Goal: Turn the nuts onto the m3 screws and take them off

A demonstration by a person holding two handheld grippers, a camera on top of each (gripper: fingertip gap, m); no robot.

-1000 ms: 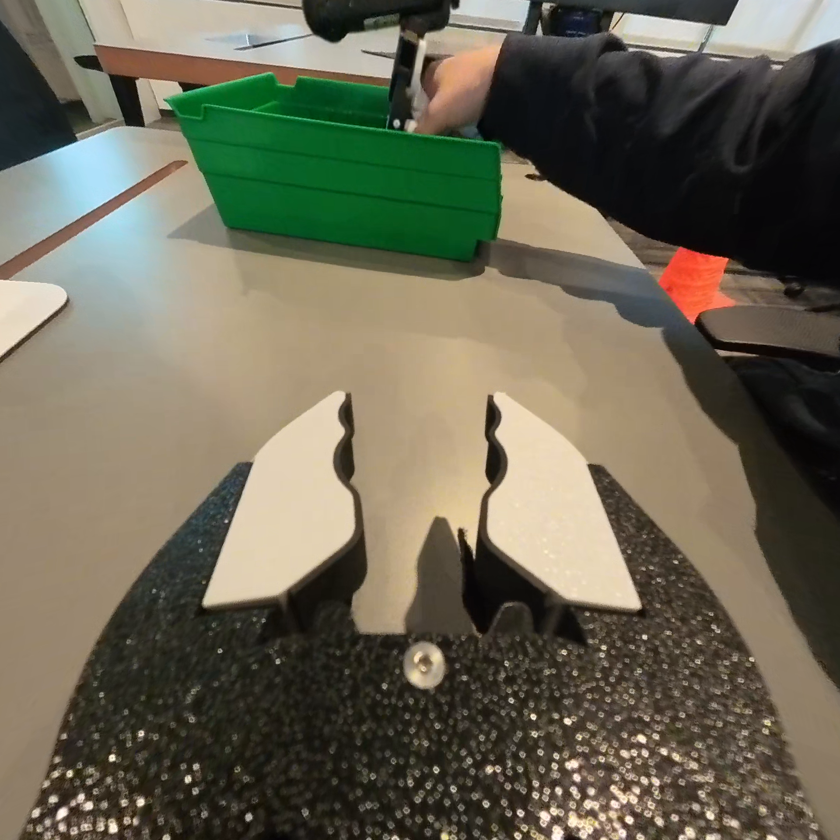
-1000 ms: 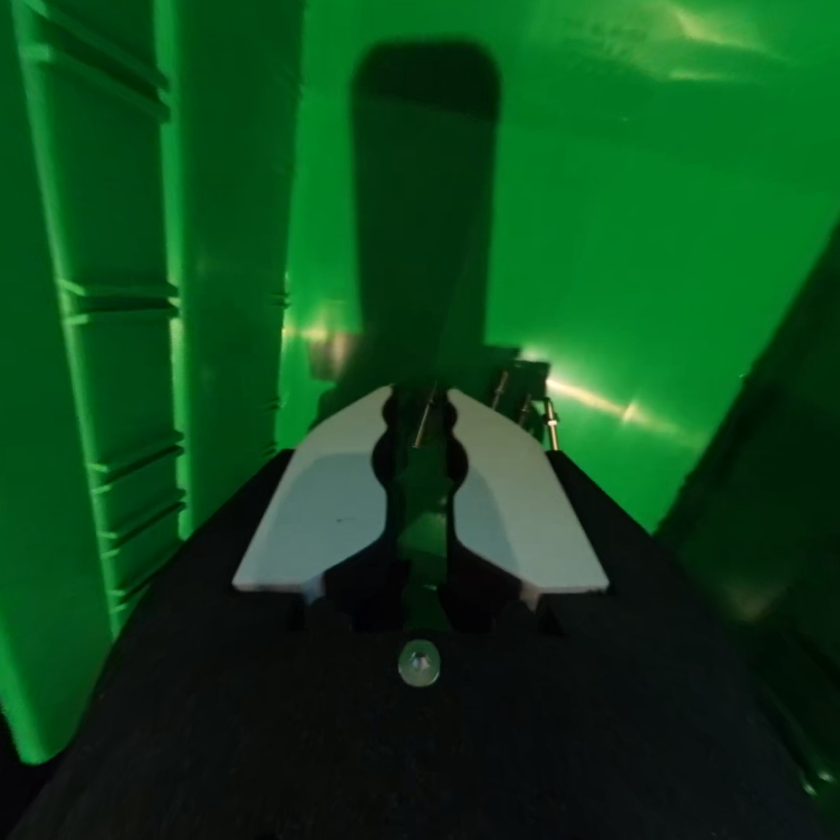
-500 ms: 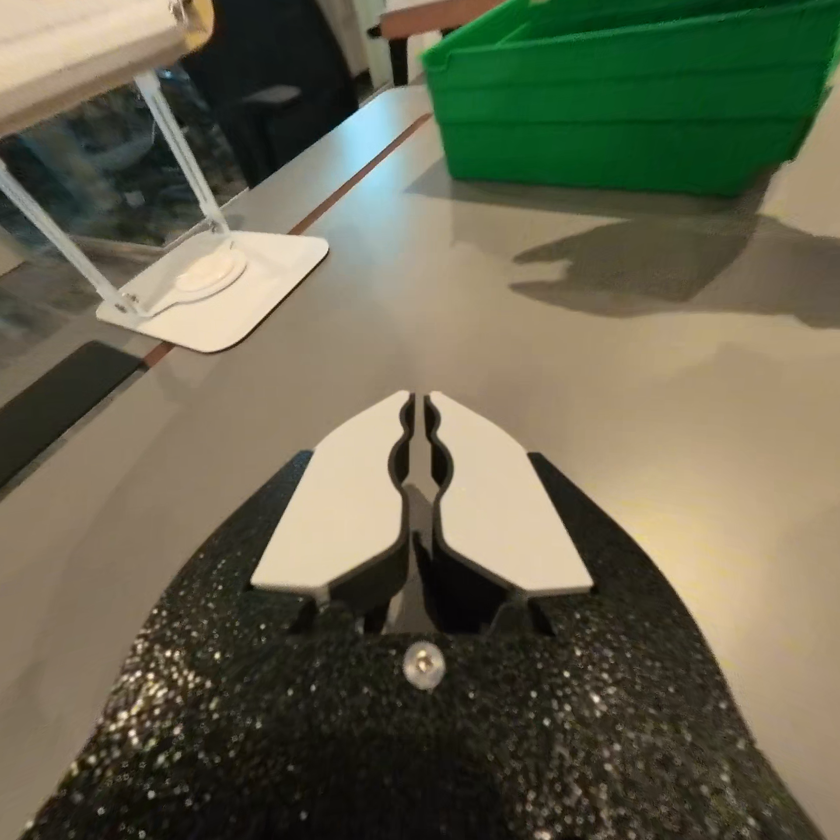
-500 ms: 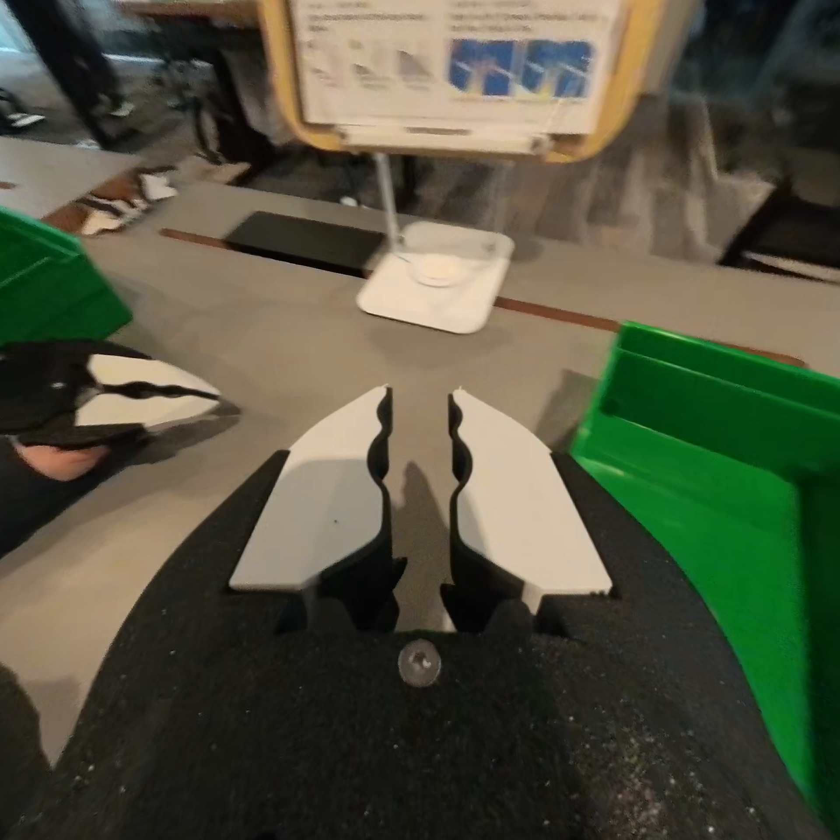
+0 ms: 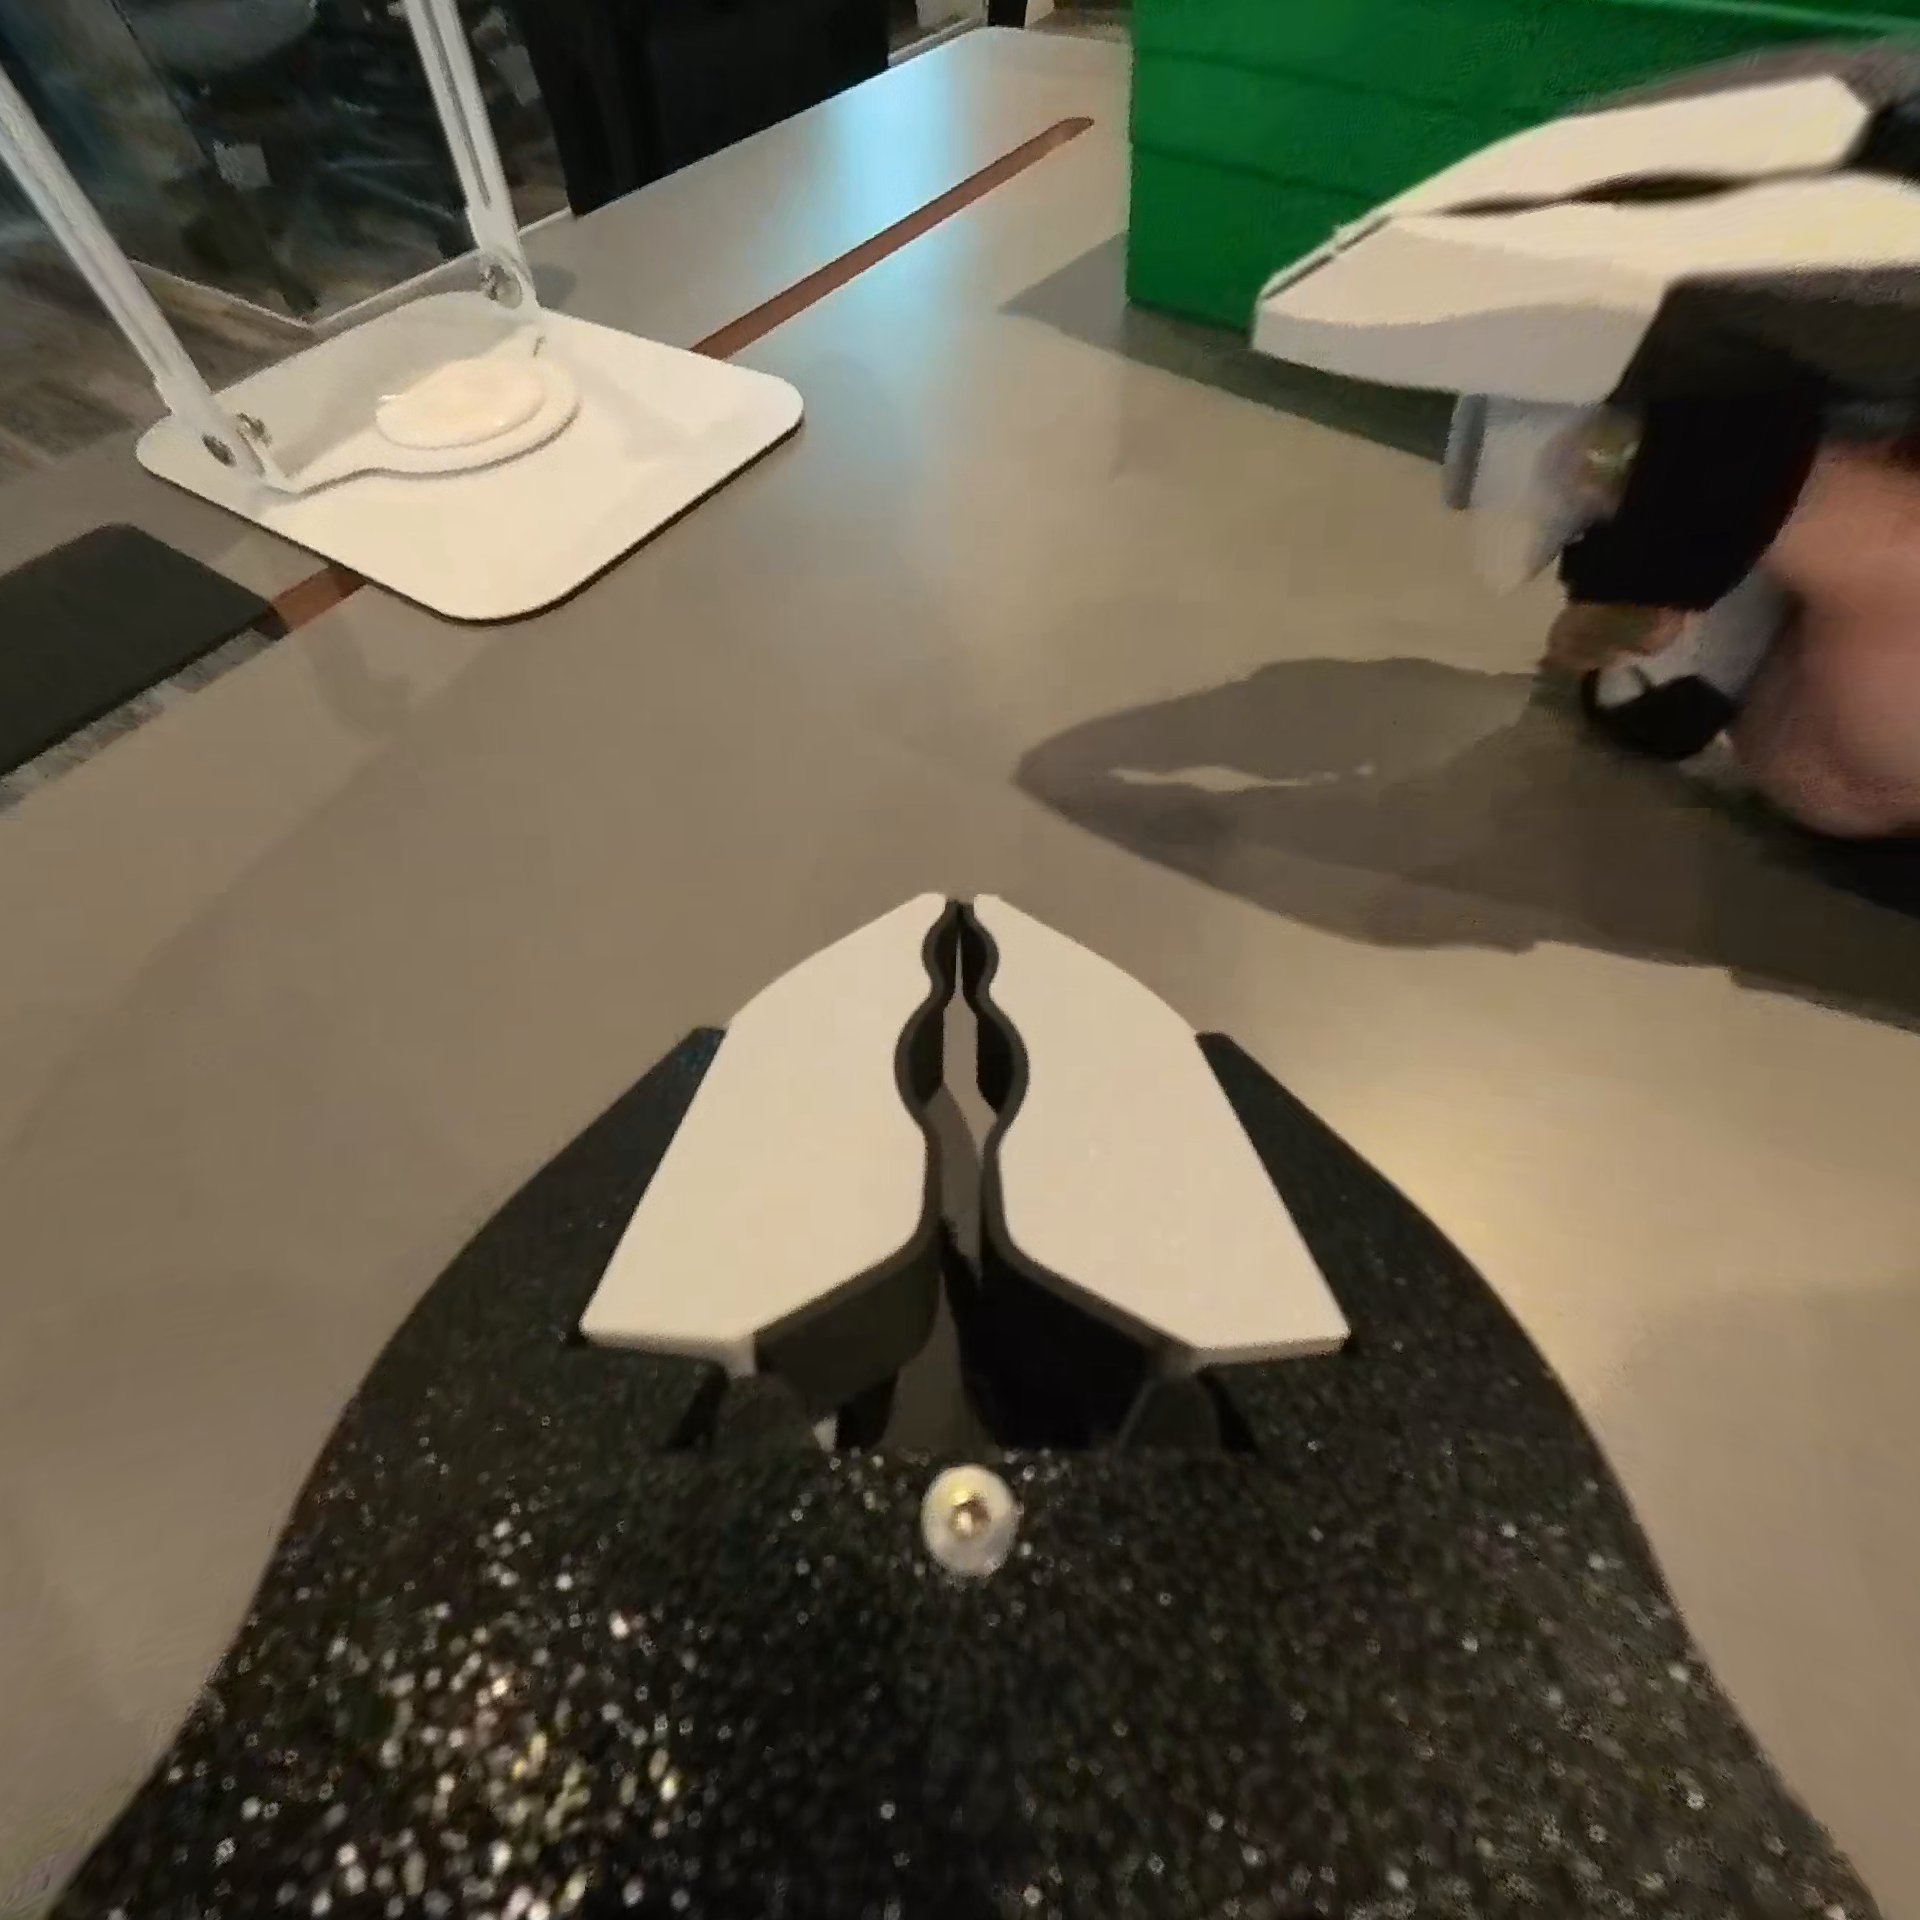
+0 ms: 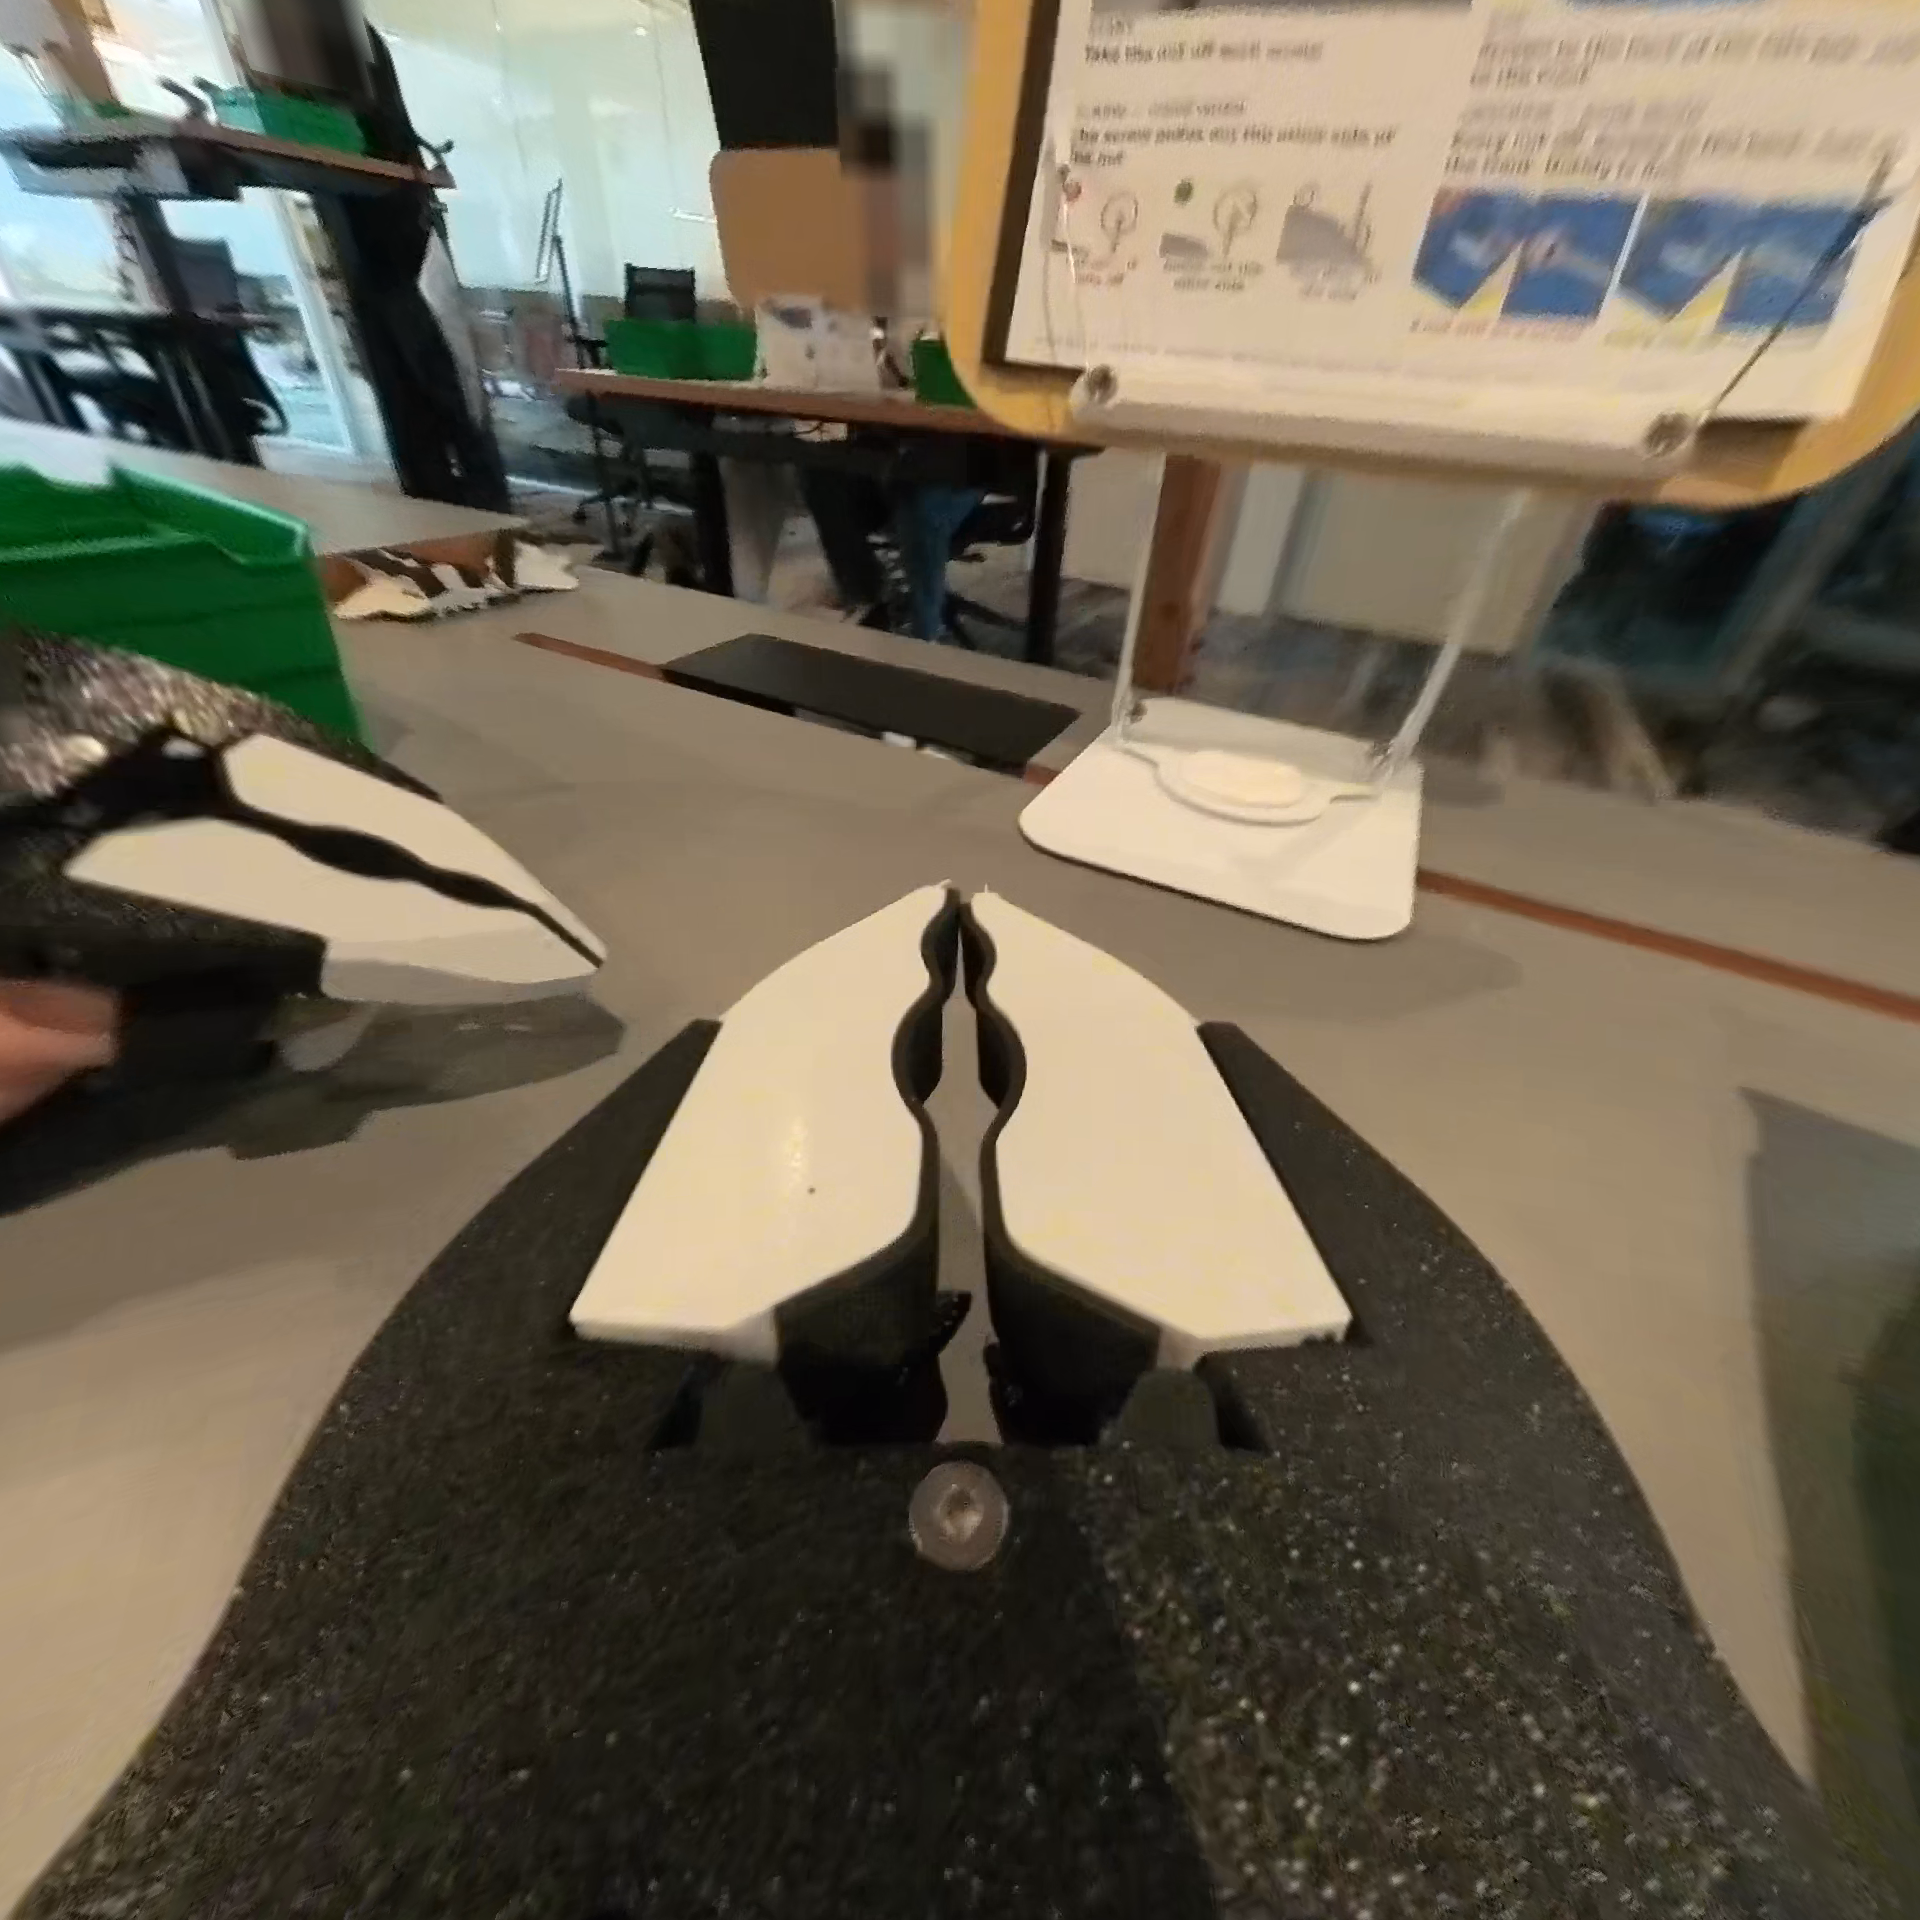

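Note:
No screw or nut shows in either view. In the left wrist view my left gripper (image 5: 961, 906) is shut, its white fingertips meeting with nothing between them, low over the grey table (image 5: 727, 727). My right gripper (image 6: 961, 894) is also shut with nothing between its tips. Each shows in the other's view: the right gripper (image 5: 1340, 234) at the upper right with the hand (image 5: 1849, 686) holding it, and the left gripper (image 6: 582, 945) at the left, its fingers together.
A green bin (image 5: 1299, 125) stands at the far right of the left wrist view and also shows at the left of the right wrist view (image 6: 177, 603). A sign board (image 6: 1455, 208) stands on a white base (image 6: 1247, 831) (image 5: 468, 436). A black panel (image 6: 873, 696) sits in the table. My hands' fingertips stand some 11 cm from each other. From either gripper's tips it is about 30 cm to the white base (image 5: 468, 436). My right wrist view (image 6: 1204, 784) looks at it from another angle.
My right gripper came up out of the green bin with nothing in it, swung over the table and shut on air. My left gripper shut on air and turned left toward the stand.

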